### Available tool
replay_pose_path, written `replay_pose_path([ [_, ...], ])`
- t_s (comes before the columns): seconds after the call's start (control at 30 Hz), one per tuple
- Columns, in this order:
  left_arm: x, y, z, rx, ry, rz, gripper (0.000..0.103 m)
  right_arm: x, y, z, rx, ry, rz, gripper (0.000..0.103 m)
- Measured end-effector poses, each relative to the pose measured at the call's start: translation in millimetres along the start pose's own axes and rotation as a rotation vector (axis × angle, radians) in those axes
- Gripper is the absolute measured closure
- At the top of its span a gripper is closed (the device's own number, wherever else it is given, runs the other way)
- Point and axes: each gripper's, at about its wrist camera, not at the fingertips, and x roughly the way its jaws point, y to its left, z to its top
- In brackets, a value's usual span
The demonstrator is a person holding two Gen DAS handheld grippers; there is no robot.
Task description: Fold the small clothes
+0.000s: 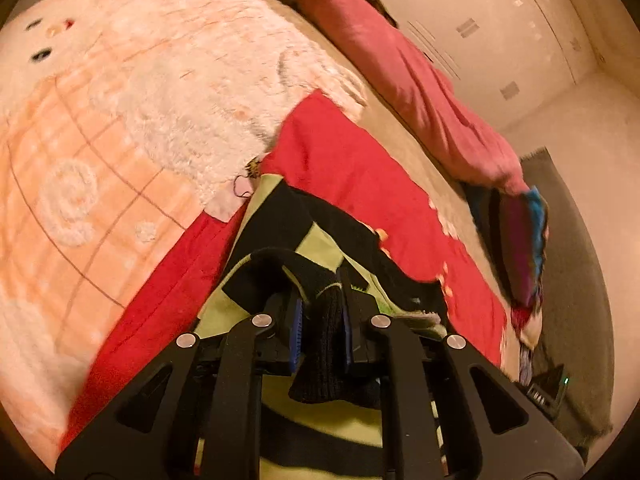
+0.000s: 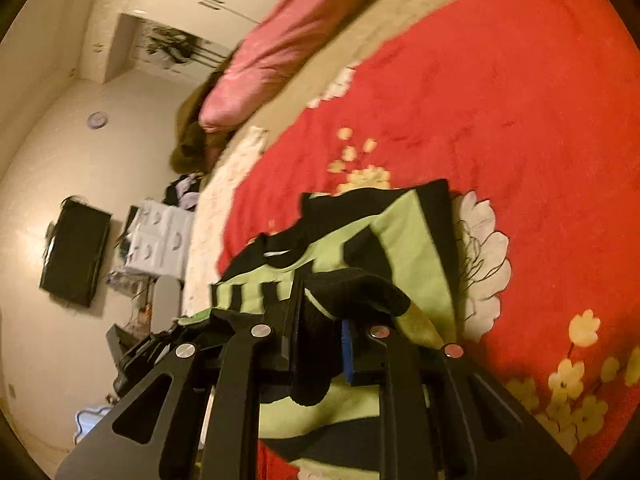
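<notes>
A small green-and-black striped garment (image 1: 276, 216) lies on a red flowered blanket (image 1: 340, 152). My left gripper (image 1: 320, 320) is shut on a black ribbed edge of that garment, which bunches between the blue pads and hangs down behind them. In the right wrist view the same garment (image 2: 404, 232) is partly folded over itself on the red blanket (image 2: 500, 100). My right gripper (image 2: 320, 340) is shut on another black ribbed edge, lifted in a hump above the jaws.
A peach and white fluffy blanket (image 1: 120, 120) covers the bed to the left. A pink quilt (image 1: 400, 68) lies along the far edge, with a pile of coloured clothes (image 1: 524, 240) at its end. A wall television (image 2: 76, 252), white drawers (image 2: 160, 236) and bare floor lie beyond the bed.
</notes>
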Motion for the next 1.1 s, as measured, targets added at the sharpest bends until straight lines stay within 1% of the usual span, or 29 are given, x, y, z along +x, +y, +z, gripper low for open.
replay_pose_path([
  [0.03,2.5,4.2,-3.3,-0.020,-0.016,0.003,0.093,3.2,-3.5,0.2,0.010,0.000,-0.006,0.084],
  [0.07,4.4,9.3,-7.3,-0.041,-0.028,0.004,0.090,4.5,-3.5,1.2,0.016,-0.005,-0.012,0.082],
  [0.1,5.0,14.0,-11.3,-0.057,-0.041,-0.004,0.088,4.8,-7.0,0.9,0.026,-0.012,-0.012,0.078],
  [0.17,0.5,20.0,-17.3,-0.059,-0.083,-0.026,0.083,-0.4,-11.3,-0.2,0.039,-0.029,0.005,0.061],
  [0.2,-3.7,21.6,-20.0,-0.046,-0.108,-0.030,0.082,-8.6,-13.1,0.4,0.036,-0.061,0.003,0.045],
  [0.23,-8.8,22.8,-22.3,-0.033,-0.134,-0.035,0.080,-16.6,-13.7,0.9,0.026,-0.091,-0.002,0.040],
  [0.3,-19.4,23.8,-25.3,0.006,-0.175,-0.042,0.077,-30.5,-10.8,0.6,-0.023,-0.128,-0.027,0.040],
  [0.37,-30.2,22.3,-28.3,0.073,-0.212,-0.011,0.074,-40.4,1.8,-4.1,-0.143,-0.145,-0.072,0.039],
  [0.4,-36.2,21.3,-29.8,0.124,-0.230,-0.002,0.074,-41.7,9.4,-7.7,-0.212,-0.147,-0.114,0.037],
  [0.43,-38.5,20.3,-30.1,0.152,-0.239,0.010,0.074,-42.1,18.5,-13.0,-0.295,-0.148,-0.171,0.031],
  [0.47,-43.4,18.8,-30.1,0.199,-0.260,0.045,0.074,-39.3,30.1,-20.2,-0.398,-0.144,-0.235,0.029],
  [0.53,-47.9,18.8,-28.2,0.239,-0.285,0.074,0.070,-27.1,47.7,-31.1,-0.554,-0.135,-0.339,0.024],
  [0.57,-47.6,19.0,-28.6,0.250,-0.294,0.077,0.067,-18.3,56.4,-37.5,-0.630,-0.126,-0.395,0.024],
  [0.6,-46.0,18.6,-29.2,0.266,-0.294,0.078,0.066,-4.0,67.3,-46.7,-0.729,-0.125,-0.489,0.024],
  [0.67,-40.0,14.6,-33.1,0.324,-0.290,0.097,0.065,14.1,75.5,-53.1,-0.802,-0.112,-0.551,0.023],
  [0.73,-35.6,9.6,-35.7,0.364,-0.278,0.093,0.064,34.7,83.2,-56.7,-0.864,-0.093,-0.566,0.023],
  [0.77,-35.4,7.3,-36.9,0.377,-0.283,0.088,0.063,48.0,86.4,-57.0,-0.901,-0.089,-0.605,0.019],
  [0.83,-38.0,2.6,-38.8,0.406,-0.292,0.073,0.058,67.0,86.1,-52.3,-0.931,-0.079,-0.680,0.018],
  [0.87,-40.0,0.3,-39.4,0.421,-0.303,0.068,0.056,78.8,83.0,-49.4,-0.935,-0.055,-0.718,0.018],
  [0.9,-42.6,-1.8,-40.2,0.440,-0.313,0.056,0.055,85.4,80.1,-45.9,-0.932,-0.033,-0.733,0.019],
  [0.93,-43.2,-3.0,-40.3,0.449,-0.318,0.049,0.052,92.7,76.2,-42.6,-0.924,-0.011,-0.742,0.028],
  [0.97,-43.8,-3.9,-40.4,0.458,-0.321,0.046,0.050,98.7,70.2,-39.0,-0.903,0.020,-0.733,0.038],
  [1.03,-43.8,-5.3,-40.9,0.467,-0.320,0.043,0.049,102.9,57.8,-30.9,-0.825,0.072,-0.682,0.083],
  [1.07,-43.6,-5.6,-40.9,0.469,-0.316,0.036,0.049,98.9,51.3,-25.0,-0.771,0.080,-0.632,0.086],
  [1.1,-43.4,-6.0,-40.8,0.473,-0.308,0.025,0.049,93.1,50.4,-22.1,-0.737,0.064,-0.605,0.090],
])
